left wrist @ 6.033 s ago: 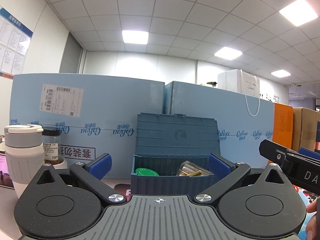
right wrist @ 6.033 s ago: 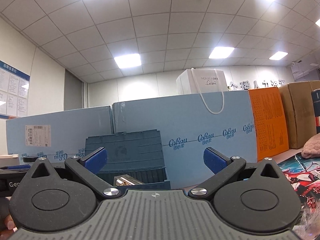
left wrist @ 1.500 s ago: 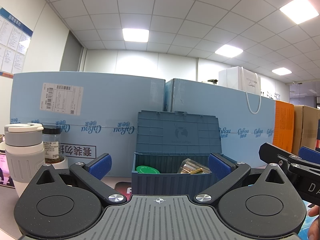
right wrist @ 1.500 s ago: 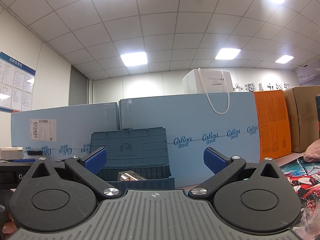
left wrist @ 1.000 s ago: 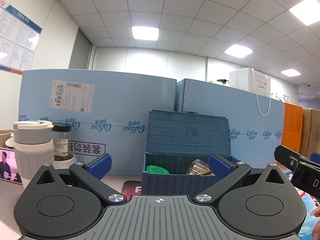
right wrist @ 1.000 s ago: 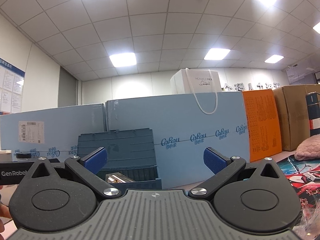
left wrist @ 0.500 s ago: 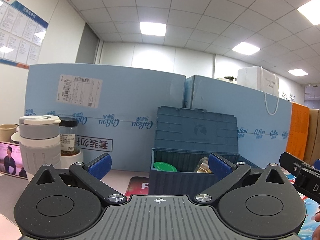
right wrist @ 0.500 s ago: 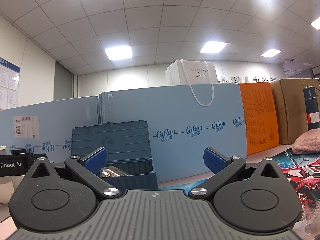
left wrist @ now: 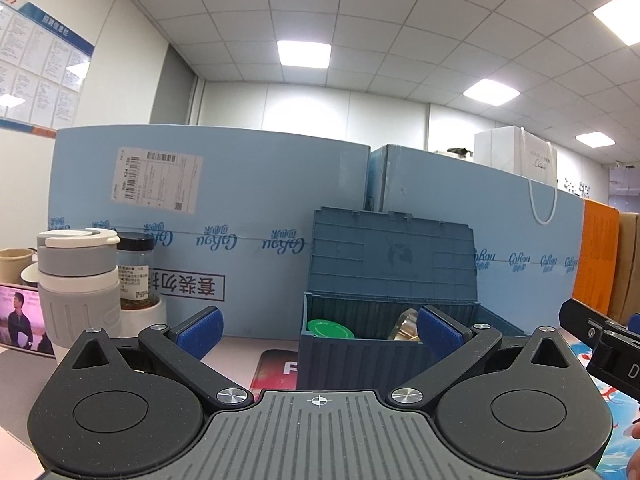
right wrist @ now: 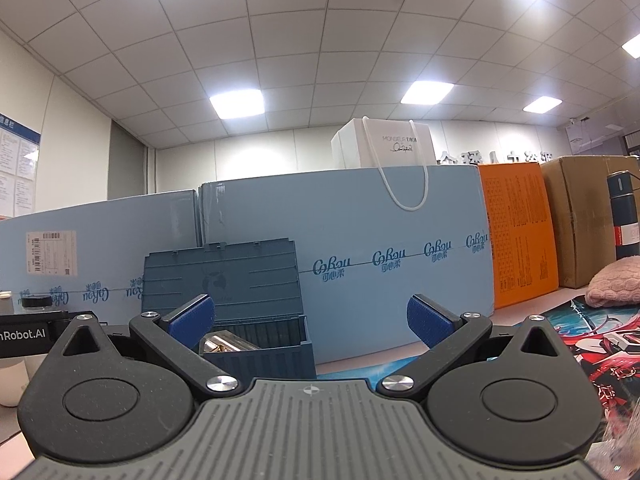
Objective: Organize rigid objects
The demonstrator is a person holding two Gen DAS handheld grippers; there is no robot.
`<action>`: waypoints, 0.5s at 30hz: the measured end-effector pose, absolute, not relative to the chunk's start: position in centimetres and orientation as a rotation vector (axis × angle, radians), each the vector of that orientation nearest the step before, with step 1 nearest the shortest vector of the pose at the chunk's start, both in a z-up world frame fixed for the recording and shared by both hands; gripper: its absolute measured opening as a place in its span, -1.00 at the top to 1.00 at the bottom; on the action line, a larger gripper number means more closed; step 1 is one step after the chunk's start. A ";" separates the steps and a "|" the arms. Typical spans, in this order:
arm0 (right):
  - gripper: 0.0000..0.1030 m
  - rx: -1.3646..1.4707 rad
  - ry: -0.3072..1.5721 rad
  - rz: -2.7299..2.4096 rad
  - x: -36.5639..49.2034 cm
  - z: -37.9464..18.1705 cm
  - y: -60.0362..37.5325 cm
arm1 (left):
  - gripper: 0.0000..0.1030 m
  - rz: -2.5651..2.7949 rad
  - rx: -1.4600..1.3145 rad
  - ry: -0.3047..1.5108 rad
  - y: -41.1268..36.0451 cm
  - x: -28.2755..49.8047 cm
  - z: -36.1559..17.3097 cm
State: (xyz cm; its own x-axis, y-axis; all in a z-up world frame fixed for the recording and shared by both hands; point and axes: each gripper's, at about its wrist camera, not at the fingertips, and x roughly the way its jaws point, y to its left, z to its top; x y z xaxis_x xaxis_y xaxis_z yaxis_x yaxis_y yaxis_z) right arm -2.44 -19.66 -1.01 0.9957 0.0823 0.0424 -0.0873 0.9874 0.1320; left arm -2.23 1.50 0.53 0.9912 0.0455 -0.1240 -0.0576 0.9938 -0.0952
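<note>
Ceiling: white grid tiles with lit square light panels.
Walls: pale; a blue-headed notice board on the wall left of the light blue boards.
Backdrop: light blue boards standing along the worktop's far edge.
Right of the boards: an orange box, then a brown carton.
On top of the boards: a white paper bag.

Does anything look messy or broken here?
Nothing looks broken or spilled. The blue box stands with its lid up, holding a green lid and a shiny packet. Both the left gripper and right gripper are open and empty.
</note>
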 end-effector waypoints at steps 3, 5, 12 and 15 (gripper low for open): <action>-1.00 0.134 -0.036 0.087 -2.4 -1.0 -19.7 | -1.00 0.052 -0.099 0.122 1.5 -2.2 0.5; -1.00 0.134 -0.036 0.087 -2.4 -1.0 -19.6 | -1.00 0.052 -0.099 0.123 1.5 -2.2 0.5; -1.00 0.134 -0.033 0.090 -2.4 -1.1 -19.6 | -1.00 0.053 -0.100 0.124 1.5 -2.2 0.5; -1.00 0.133 -0.031 0.093 -2.3 -1.1 -19.6 | -1.00 0.056 -0.100 0.125 1.6 -2.2 0.5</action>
State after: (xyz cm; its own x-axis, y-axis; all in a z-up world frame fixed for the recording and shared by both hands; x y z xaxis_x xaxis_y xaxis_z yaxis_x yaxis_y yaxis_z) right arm -2.34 -19.60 -1.13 0.9952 0.0908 0.0370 -0.0949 0.9868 0.1311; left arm -2.18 1.55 0.49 0.9906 0.0494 -0.1276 -0.0619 0.9935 -0.0959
